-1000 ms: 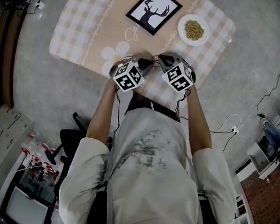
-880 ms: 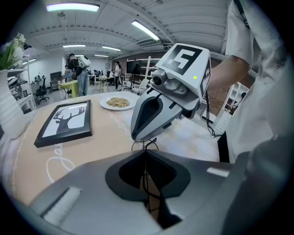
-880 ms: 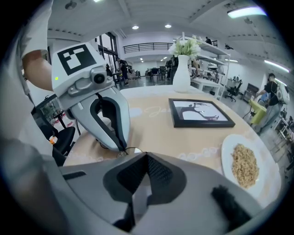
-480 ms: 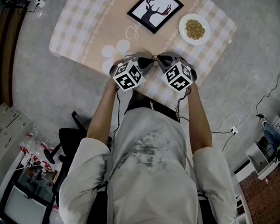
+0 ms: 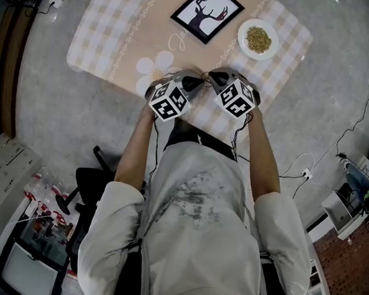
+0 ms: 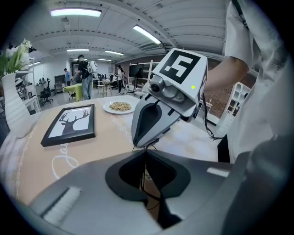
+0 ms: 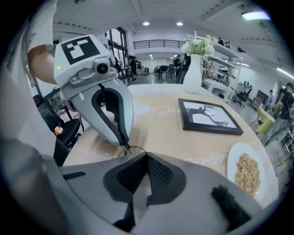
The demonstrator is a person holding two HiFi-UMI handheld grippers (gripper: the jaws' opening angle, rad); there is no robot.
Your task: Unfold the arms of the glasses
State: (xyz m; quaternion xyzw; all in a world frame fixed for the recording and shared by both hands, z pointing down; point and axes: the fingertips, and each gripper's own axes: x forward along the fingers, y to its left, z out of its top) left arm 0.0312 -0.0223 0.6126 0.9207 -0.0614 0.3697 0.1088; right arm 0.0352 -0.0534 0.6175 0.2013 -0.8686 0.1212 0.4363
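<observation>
2 grippers meet tip to tip over the table's [image 5: 117, 36] near edge, on the person's side of the picture [image 5: 204, 13]. The left gripper [image 6: 146, 156] has its jaws pressed together on a thin wire of the glasses [image 7: 138, 147], which runs along their seam. The right gripper [image 7: 147, 158] is closed too, nipping the wire at its tip. The glasses sit between the 2 tips; whether they touch the table cannot be told. A plate [image 5: 258, 39] of grain lies right of the picture.
</observation>
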